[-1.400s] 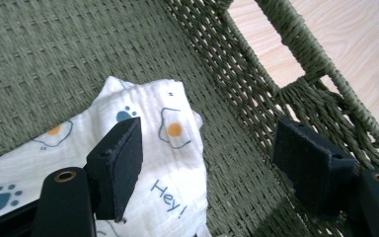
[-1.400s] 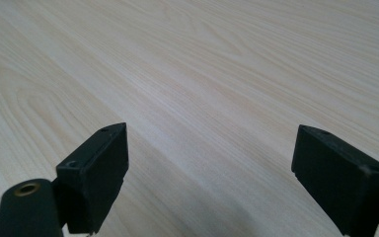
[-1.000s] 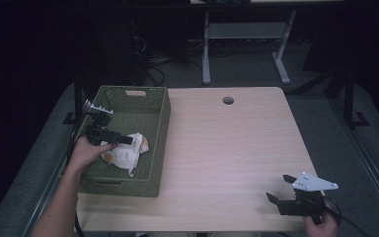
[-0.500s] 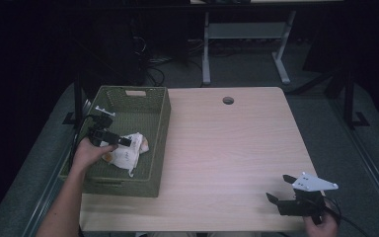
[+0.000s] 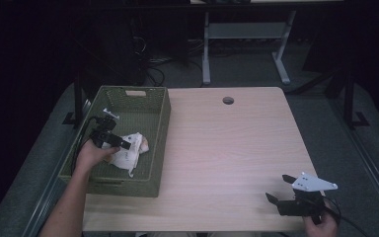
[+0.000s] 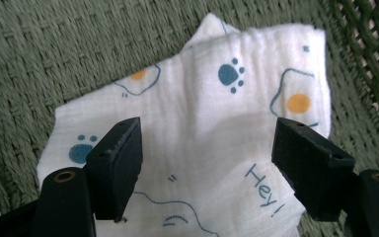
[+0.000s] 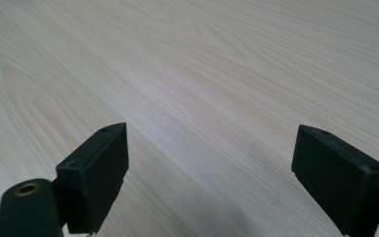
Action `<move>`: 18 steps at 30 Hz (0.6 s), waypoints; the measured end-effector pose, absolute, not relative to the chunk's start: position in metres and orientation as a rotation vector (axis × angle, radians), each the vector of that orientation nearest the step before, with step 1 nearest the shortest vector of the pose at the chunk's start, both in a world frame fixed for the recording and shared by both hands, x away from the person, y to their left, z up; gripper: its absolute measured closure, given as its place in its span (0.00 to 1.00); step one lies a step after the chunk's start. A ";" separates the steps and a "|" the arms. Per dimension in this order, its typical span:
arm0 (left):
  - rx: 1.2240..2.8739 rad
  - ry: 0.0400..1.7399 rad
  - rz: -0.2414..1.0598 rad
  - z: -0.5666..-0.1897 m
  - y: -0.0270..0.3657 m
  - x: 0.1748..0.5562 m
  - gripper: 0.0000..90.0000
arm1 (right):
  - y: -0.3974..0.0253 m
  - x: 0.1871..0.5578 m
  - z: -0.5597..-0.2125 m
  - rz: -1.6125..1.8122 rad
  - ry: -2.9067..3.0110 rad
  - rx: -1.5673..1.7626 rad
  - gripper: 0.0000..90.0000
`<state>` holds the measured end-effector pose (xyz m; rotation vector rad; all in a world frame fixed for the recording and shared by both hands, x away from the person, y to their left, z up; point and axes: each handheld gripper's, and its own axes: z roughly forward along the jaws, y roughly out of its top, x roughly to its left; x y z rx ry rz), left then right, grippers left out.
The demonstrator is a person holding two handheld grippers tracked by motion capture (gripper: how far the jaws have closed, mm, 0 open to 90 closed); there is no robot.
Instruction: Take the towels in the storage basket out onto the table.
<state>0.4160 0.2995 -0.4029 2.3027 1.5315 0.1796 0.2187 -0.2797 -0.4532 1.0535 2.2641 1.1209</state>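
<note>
A white cloth (image 5: 128, 152) printed with blue paw marks, fried eggs and the word "Hey!" lies crumpled on the floor of a green woven basket (image 5: 158, 148) at the table's left side. My left gripper (image 5: 120, 143) hovers just over it inside the basket, open, the cloth (image 6: 202, 118) spread between and beyond its two jaws without being pinched. At the table's near right corner my right gripper (image 5: 280, 189) is open over bare wood (image 7: 202, 74), with nothing between its jaws.
The light wooden table (image 5: 227, 148) has a round cable hole (image 5: 228, 100) near its far edge. The basket's tall walls surround the left gripper. A metal desk frame (image 5: 246, 44) and cables stand on the dark floor behind.
The left hand has drawn its gripper back toward the basket's left wall and lowered it over the cloth. The right gripper has stayed in place.
</note>
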 end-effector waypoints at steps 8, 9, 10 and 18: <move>2.356 1.542 0.195 -0.408 0.297 0.418 0.36 | -0.280 0.219 -0.454 1.118 2.267 1.048 0.16; 2.356 1.542 0.195 -0.408 0.297 0.418 0.37 | -0.280 0.219 -0.454 1.118 2.267 1.048 0.16; 2.361 1.548 0.194 -0.408 0.297 0.418 0.37 | -0.280 0.219 -0.454 1.117 2.268 1.045 0.16; 2.433 1.553 0.194 -0.416 0.291 0.419 0.40 | -0.281 0.219 -0.453 1.126 2.262 1.045 0.16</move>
